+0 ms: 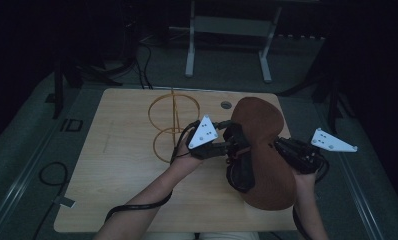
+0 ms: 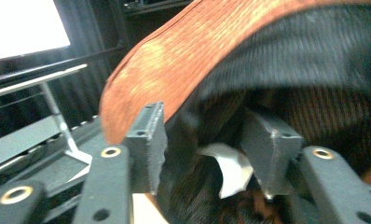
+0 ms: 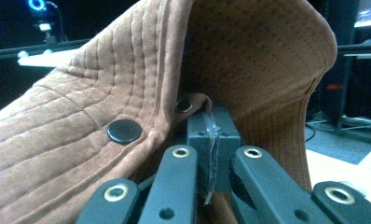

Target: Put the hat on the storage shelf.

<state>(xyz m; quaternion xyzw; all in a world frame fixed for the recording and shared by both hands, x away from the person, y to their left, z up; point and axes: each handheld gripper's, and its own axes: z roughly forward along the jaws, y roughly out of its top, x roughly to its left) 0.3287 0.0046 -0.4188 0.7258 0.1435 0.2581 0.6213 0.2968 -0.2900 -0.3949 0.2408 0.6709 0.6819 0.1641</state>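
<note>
Brown hat (image 1: 264, 150) held above the table (image 1: 122, 165) between both; right hand-held gripper (image 3: 210, 154) clamped on its brim; left hand-held gripper (image 2: 204, 154) gaping inside its dark lining; wire stand (image 1: 171, 125) behind.

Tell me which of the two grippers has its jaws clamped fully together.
The right gripper: its jaws meet, pinching the brown hat. The left gripper has jaws apart.
</note>
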